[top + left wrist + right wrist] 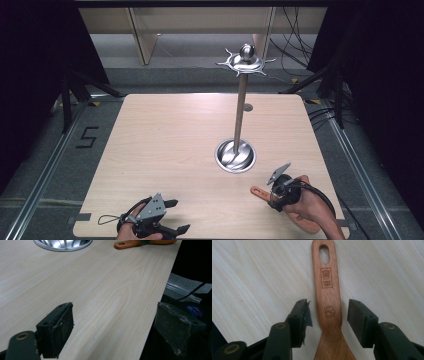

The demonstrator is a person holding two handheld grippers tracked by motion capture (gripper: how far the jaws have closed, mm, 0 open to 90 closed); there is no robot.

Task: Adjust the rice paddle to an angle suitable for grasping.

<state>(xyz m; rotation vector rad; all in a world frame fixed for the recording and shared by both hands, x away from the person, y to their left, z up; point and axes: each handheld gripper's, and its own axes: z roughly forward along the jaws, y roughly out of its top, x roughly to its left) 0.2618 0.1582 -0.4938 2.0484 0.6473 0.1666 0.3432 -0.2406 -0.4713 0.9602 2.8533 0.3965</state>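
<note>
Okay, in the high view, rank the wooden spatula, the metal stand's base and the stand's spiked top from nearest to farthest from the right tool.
1. Wooden spatula: between the right tool's jaws.
2. Stand's base: just beyond, toward the table's middle.
3. Spiked top: high on the pole, over the far edge.

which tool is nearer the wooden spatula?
Right. The right tool straddles the wooden spatula handle, jaws not touching it. The left tool sits apart at the table's near edge.

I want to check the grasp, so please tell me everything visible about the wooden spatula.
The spatula is reddish-brown wood, lying flat on the table near its right front corner. Its narrow handle has an oval hole at the end and two burned-in stamps, then widens toward the blade. The right gripper straddles the handle; its fingers stand slightly apart from the wood on both sides.
</note>
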